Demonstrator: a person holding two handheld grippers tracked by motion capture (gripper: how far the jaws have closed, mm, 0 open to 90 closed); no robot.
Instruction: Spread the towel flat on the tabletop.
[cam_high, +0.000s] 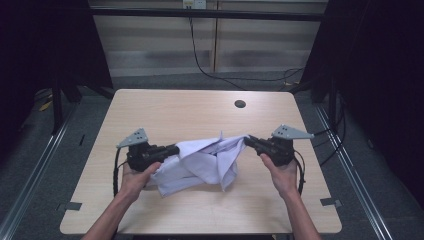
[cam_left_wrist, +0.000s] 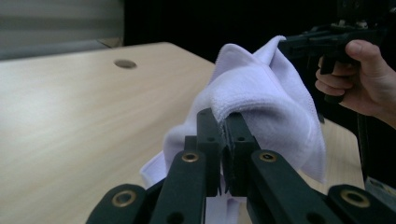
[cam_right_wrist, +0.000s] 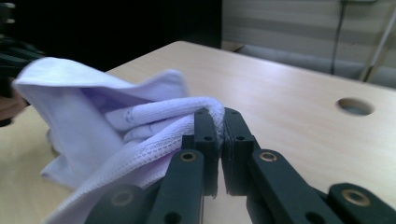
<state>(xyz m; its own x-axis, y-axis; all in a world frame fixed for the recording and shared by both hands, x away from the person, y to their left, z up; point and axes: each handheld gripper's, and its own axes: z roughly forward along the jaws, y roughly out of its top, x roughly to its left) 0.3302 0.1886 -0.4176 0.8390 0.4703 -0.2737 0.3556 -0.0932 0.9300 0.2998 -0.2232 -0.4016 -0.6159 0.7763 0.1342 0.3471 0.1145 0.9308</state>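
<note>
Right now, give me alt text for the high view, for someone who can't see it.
A person's two hands each hold a black gripper, the left gripper and right gripper both clamped on opposite ends of a crumpled white cloth above a light wooden table. A round hole sits near the table's far edge.

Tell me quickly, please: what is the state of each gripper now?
Left gripper: closed, holding an edge of the white cloth.
Right gripper: closed, holding another edge of the same cloth.
</note>
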